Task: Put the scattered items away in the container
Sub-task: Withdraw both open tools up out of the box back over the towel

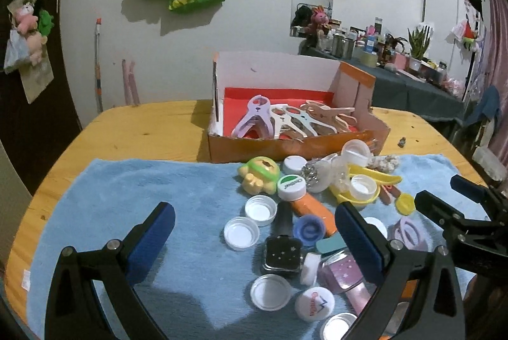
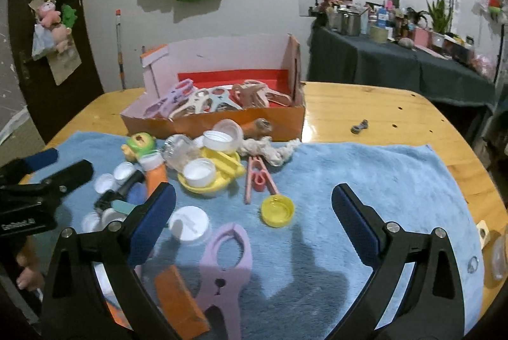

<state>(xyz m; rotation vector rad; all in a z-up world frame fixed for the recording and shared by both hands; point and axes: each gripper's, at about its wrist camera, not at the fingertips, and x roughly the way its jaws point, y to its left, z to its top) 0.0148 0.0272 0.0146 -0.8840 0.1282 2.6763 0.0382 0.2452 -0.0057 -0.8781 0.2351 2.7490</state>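
An orange cardboard box (image 1: 285, 149) with a red floor stands at the back of the blue towel (image 1: 143, 197) and holds several large clothes pegs (image 1: 276, 120). Scattered caps, a yellow-green toy (image 1: 258, 174), an orange tube (image 1: 314, 208) and small jars lie on the towel. My left gripper (image 1: 254, 241) is open and empty above white caps (image 1: 241, 233) and a black jar (image 1: 282, 254). My right gripper (image 2: 254, 222) is open and empty above a lilac peg (image 2: 227, 270), near a yellow cap (image 2: 277, 209) and a white cap (image 2: 189, 225). The box (image 2: 222, 122) also shows in the right wrist view.
The towel lies on a round wooden table (image 2: 381, 108). A small dark metal clip (image 2: 359, 126) lies on the wood right of the box. A pink peg (image 2: 258, 179) and a white rope knot (image 2: 273, 151) lie mid-towel. A cluttered side table (image 2: 397, 54) stands behind right.
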